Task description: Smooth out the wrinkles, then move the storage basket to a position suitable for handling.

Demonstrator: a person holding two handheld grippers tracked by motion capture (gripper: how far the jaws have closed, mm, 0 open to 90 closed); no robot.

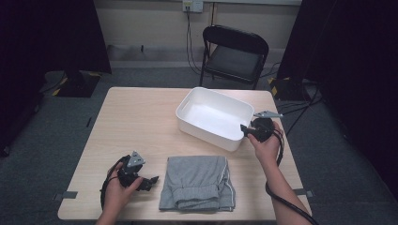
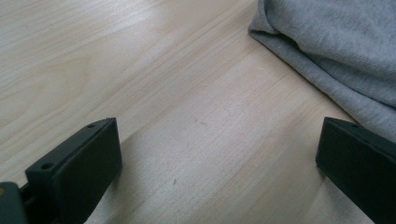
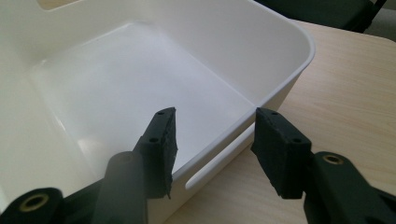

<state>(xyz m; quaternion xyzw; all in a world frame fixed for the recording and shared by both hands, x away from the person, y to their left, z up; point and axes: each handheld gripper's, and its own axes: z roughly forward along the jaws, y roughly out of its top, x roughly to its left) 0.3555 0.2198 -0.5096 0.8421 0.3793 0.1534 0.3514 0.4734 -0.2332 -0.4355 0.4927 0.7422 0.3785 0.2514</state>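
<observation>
The right claw (image 3: pixel 212 149) is at the near right wall of the white bin (image 1: pixel 187 104), with one jaw inside and one outside the rim. The jaws are still apart from the wall, so it grasps nothing. The left claw (image 2: pixel 219 163) rests released on the tabletop (image 1: pixel 136 117), wide apart, just beside the folded grey pants (image 1: pixel 197 180). The bin stands behind the pants.

Left claw (image 1: pixel 151 180): low at the near left, gripped in the left hand (image 1: pixel 117 190), jaws spread wide, nothing between them.
Right claw (image 1: pixel 244 131): raised in the right hand (image 1: pixel 266 145), jaws partly apart, not pressing anything.
</observation>
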